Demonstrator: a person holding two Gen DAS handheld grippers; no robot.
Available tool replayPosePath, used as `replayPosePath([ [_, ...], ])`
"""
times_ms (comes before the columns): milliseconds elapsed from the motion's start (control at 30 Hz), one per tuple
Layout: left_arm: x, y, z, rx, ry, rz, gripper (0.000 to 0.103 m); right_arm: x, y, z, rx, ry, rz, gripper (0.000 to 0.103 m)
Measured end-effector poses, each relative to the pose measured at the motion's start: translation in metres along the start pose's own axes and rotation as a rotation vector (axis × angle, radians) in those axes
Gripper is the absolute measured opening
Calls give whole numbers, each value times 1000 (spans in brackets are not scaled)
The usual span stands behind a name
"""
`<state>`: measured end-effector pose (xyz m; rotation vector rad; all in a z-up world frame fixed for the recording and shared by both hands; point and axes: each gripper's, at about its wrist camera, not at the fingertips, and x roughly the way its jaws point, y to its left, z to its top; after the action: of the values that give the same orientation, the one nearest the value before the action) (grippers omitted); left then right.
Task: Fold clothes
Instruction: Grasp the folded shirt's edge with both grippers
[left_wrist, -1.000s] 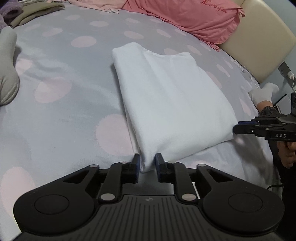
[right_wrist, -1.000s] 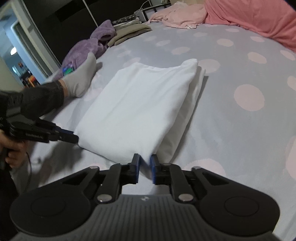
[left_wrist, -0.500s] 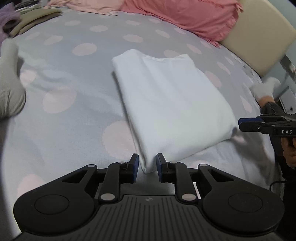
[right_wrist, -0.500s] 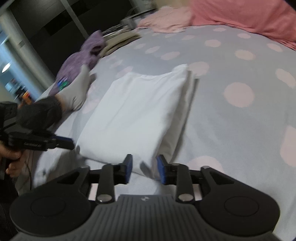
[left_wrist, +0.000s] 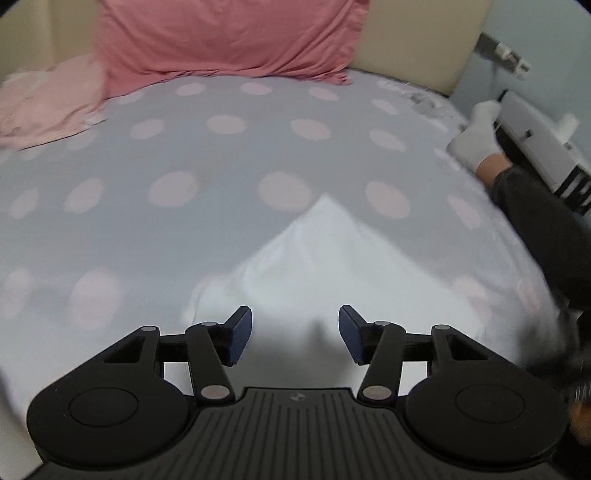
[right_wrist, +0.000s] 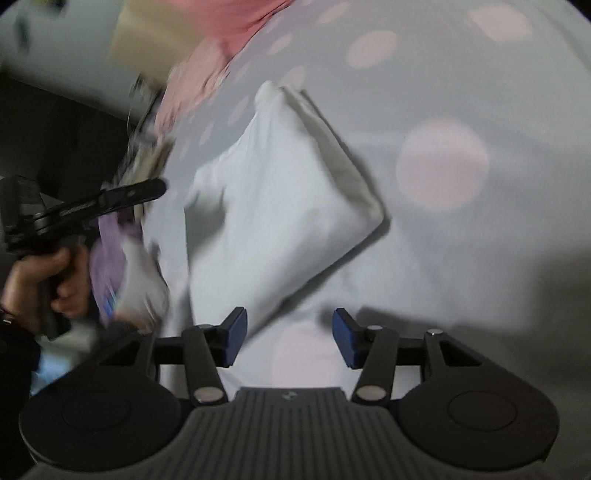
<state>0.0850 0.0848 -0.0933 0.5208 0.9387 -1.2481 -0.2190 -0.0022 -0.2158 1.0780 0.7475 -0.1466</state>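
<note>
A folded white garment (left_wrist: 328, 266) lies on the grey bedsheet with pink dots (left_wrist: 166, 155), blurred by motion. My left gripper (left_wrist: 294, 334) hangs open just above its near edge, nothing between the blue pads. In the right wrist view the same white garment (right_wrist: 280, 206) lies as a thick folded block, tilted in the frame. My right gripper (right_wrist: 289, 338) is open beside its near corner, apart from the cloth. The left gripper (right_wrist: 110, 201) also shows there, held in a hand at the left.
A pink pillow (left_wrist: 229, 37) leans on the beige headboard (left_wrist: 413, 62). Loose pink cloth (left_wrist: 48, 107) lies at the back left. A white-socked foot (left_wrist: 480, 136) and dark trouser leg (left_wrist: 546, 229) rest at the bed's right edge. Purple clothing (right_wrist: 107, 258) lies near the hand.
Both grippers have let go of the white garment's near corners and opened wide. Both cameras have swung sharply; the garment now lies folded on the sheet.
</note>
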Motion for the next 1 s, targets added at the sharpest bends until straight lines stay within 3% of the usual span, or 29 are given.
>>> replayPosePath([
  [167,46,14,36,133,48,-106,50,11,3,-23,196,-150,4,62],
  [333,91,25,58,272,169,-193,50,24,13,-32,260,-249,-24,62],
  [433,112,37,63,291,250,-276,50,34,9,-35,297,-273,-19,62],
  [567,137,53,73,292,342,-390,60,42,1,-38,318,-282,-16,62],
  [700,161,68,82,290,432,-501,62,48,1,-39,309,-301,5,63],
  [733,165,69,84,287,449,-525,65,49,0,-39,312,-307,18,63],
  [867,181,70,86,263,517,-644,94,55,-3,-43,321,-321,66,63],
  [933,189,67,86,262,545,-691,102,57,-2,-43,334,-328,72,63],
  [1000,197,64,87,242,566,-729,102,60,-1,-43,345,-335,74,65],
])
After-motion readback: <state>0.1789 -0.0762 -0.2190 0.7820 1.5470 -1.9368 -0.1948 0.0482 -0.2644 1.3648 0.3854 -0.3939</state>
